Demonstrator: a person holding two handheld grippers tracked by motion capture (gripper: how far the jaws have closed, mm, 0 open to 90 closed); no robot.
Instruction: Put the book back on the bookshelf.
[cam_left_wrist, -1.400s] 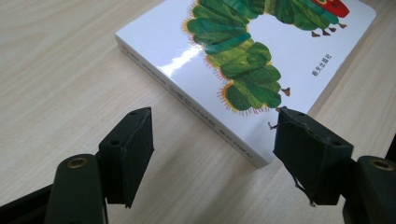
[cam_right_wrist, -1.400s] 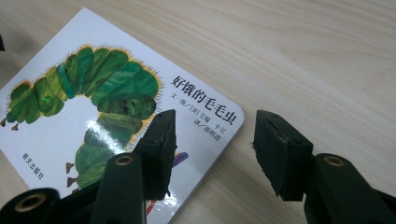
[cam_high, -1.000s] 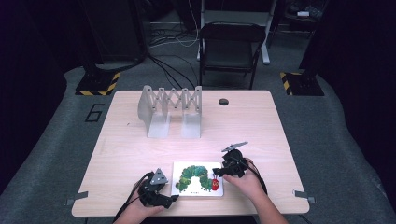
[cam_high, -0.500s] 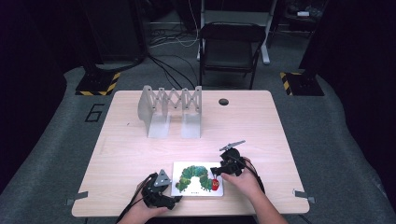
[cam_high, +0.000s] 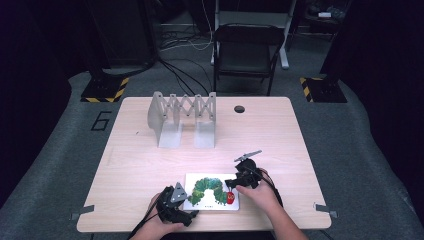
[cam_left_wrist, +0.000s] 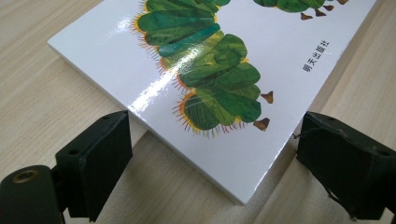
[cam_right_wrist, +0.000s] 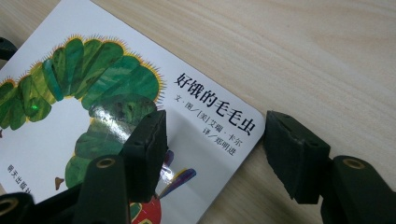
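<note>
A white picture book (cam_high: 210, 192) with a green caterpillar on its cover lies flat near the table's front edge. My left gripper (cam_high: 191, 213) is at the book's near-left corner. In the left gripper view that corner of the book (cam_left_wrist: 201, 74) lies between the two jaws of the left gripper (cam_left_wrist: 210, 158). The jaws have just been opening and stand clear of the book's edges. My right gripper (cam_high: 231, 184) is at the book's right end. In the right gripper view the right gripper (cam_right_wrist: 215, 140) is open, with one jaw over the cover (cam_right_wrist: 93, 93) and the other over bare wood beside the book's corner.
A grey folding metal rack (cam_high: 182, 117) stands at the back left of the wooden table (cam_high: 280, 135). A dark round hole (cam_high: 239, 108) is near the table's far edge. A black chair (cam_high: 245, 50) and cables are on the floor beyond.
The left hand has shifted very slightly at the book's corner. The book and the right gripper have kept their places.
</note>
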